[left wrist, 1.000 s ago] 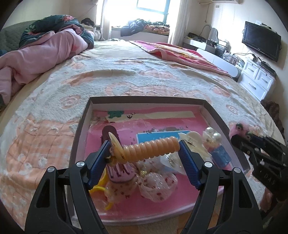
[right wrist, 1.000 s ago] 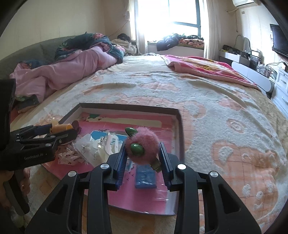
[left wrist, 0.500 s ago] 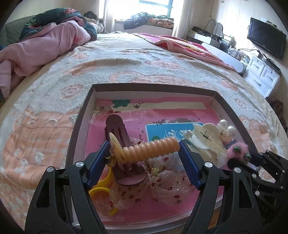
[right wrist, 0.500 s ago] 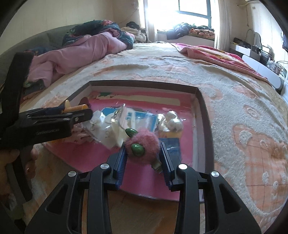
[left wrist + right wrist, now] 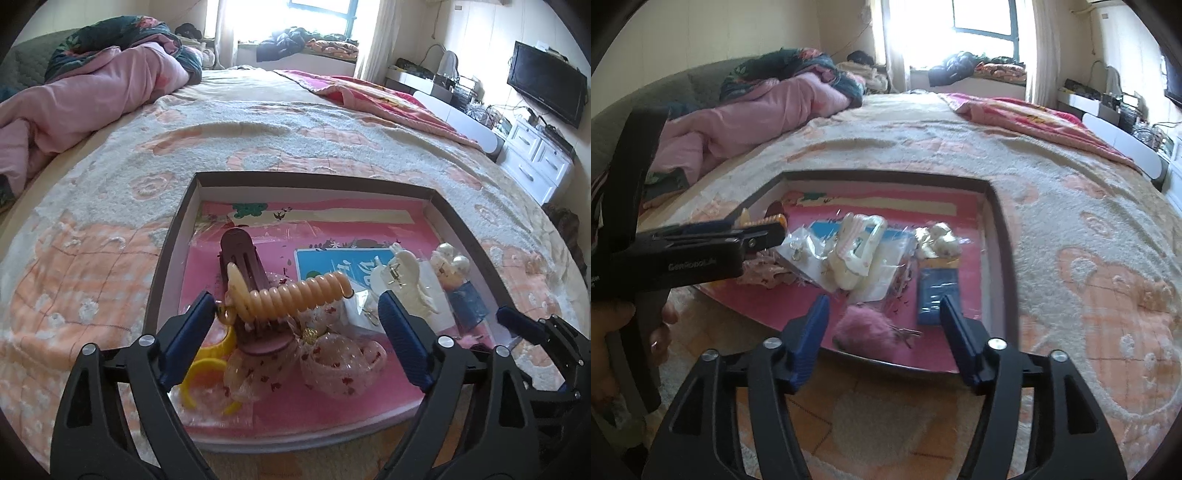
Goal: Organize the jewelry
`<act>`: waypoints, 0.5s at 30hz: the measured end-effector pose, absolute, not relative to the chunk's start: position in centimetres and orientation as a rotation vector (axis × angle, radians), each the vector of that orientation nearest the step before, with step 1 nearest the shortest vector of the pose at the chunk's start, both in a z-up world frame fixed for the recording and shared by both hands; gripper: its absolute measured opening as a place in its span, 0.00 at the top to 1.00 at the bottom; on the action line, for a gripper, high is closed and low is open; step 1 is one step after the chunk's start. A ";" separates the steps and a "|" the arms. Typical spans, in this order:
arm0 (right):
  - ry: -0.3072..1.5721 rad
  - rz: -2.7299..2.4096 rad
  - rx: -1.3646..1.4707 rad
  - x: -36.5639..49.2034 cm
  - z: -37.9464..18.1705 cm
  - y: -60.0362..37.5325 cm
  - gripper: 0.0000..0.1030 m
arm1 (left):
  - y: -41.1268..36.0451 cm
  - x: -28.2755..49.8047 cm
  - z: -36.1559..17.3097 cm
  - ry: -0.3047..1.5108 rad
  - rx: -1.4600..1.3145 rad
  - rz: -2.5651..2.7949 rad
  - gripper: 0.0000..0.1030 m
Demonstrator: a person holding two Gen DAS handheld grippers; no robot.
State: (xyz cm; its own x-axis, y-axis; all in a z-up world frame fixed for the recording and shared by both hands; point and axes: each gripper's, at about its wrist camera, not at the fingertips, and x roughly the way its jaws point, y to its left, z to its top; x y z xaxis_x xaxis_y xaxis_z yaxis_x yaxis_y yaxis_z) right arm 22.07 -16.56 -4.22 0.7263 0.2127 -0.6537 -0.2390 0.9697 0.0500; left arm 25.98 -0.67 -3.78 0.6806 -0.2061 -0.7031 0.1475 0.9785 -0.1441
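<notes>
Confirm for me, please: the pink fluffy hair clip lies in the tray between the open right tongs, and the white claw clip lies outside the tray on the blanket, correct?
Not quite. The white claw clip lies inside the tray, on the clear packets, not on the blanket. The right wrist view shows it. The rest holds: the pink fluffy hair clip lies in the tray between the right tongs, whose jaws are opening and clear of it.

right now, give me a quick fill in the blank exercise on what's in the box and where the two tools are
1. The peach spiral hair tie sits between the left tool pads, over the ____ plastic hair clip.
2. The fluffy pink pom-pom lies in the dark-rimmed box, between the opening pads of the ____ tool.
3. The white claw clip lies partly on a ____ card.

Missing words: maroon; right; blue
</notes>
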 end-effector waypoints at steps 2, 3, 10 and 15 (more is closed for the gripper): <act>0.696 0.236 -0.025 21.5 -3.7 -17.1 0.34 | -0.7 25.3 -3.3 0.788 -0.077 -0.196 0.16; 0.688 0.229 -0.021 21.3 -3.5 -17.3 0.33 | -0.6 25.0 -3.1 0.785 -0.077 -0.195 0.15; 0.620 0.174 -0.021 19.2 -1.8 -18.6 0.21 | -0.3 22.3 -1.6 0.751 -0.077 -0.196 0.11; 0.576 0.160 -0.030 17.5 -0.9 -18.8 0.16 | -0.2 20.5 -0.5 0.726 -0.064 -0.173 0.11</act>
State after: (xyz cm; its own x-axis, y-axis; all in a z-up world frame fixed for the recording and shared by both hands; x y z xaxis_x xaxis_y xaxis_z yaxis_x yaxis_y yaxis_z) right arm 17.51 -18.78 -0.92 0.8267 0.1426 -0.5442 -0.1594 0.9871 0.0164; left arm 20.46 -0.23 -0.50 0.7345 -0.1791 -0.6546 0.1350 0.9838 -0.1176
